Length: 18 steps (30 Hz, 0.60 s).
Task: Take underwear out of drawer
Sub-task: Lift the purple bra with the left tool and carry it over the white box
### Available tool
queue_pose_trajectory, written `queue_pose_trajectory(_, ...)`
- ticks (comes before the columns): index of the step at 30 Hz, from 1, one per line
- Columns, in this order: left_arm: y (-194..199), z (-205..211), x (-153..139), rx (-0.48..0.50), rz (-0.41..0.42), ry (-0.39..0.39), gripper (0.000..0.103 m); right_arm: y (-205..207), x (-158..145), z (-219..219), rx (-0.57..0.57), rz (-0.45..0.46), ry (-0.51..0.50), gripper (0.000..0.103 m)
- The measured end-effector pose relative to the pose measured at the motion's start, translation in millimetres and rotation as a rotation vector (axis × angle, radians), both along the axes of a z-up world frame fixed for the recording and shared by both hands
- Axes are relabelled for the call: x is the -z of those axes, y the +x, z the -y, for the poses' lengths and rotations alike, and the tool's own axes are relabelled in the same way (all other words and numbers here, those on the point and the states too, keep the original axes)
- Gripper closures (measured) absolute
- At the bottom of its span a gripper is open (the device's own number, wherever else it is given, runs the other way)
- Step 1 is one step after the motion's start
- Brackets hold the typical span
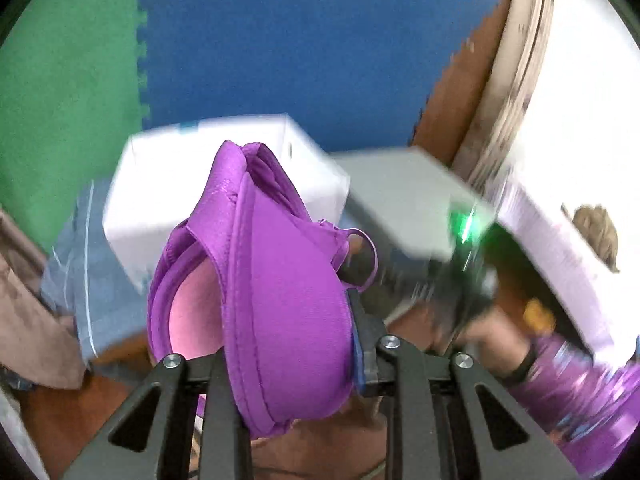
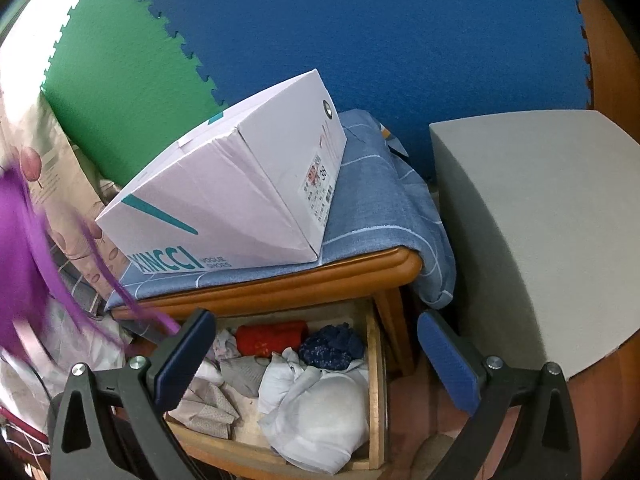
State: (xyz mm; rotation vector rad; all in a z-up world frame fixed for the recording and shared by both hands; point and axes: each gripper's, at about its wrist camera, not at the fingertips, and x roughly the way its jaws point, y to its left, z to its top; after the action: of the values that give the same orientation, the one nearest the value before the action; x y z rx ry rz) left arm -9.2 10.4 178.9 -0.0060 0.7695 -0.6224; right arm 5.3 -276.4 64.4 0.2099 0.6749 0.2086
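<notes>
we see even, fairly bright indoor light. in the left wrist view everything beyond the purple bra (image 1: 272, 280) smears with motion blur. the right wrist view is sharp ahead, blurred purple at far left, edges bowed, corners black.

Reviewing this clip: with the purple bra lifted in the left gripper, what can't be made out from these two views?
- Left wrist view: the purple bra covers the left gripper pads, so the contact is hidden.
- Left wrist view: motion blur smears the white shoe box; the drawer is not visible.
- Right wrist view: the drawer front is cut off by the bottom edge; the open right gripper blocks some clothes.
</notes>
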Motion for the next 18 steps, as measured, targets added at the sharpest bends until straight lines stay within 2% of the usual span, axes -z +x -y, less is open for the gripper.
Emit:
queue_pose_trajectory(5, 50.9, -0.1, -58.5, -0.043, 0.037, -0.070, 0.079, -0.4, -0.5, 3.0, 0.004, -0.003, 0.011, 0.000)
queue_pose_trajectory(8, 91.1, 12.2, -64.2, -0.066, 0.033, -0.071, 0.078, -0.3, -0.6, 2.7, -0.002, -0.004, 0.015, 0.000)
queue_pose_trajectory(12, 155.6, 11.5, -43.5, -0.106, -0.042, -0.081, 0.078, 0.2, -0.6, 1.9, -0.013, -0.005, 0.017, 0.000)
queue_pose_trajectory(18, 223.2, 10.1, 18.2, -0.189, -0.151, -0.003, 0.072, 0.1, -0.4, 2.9, -0.022, -0.011, 0.024, 0.000)
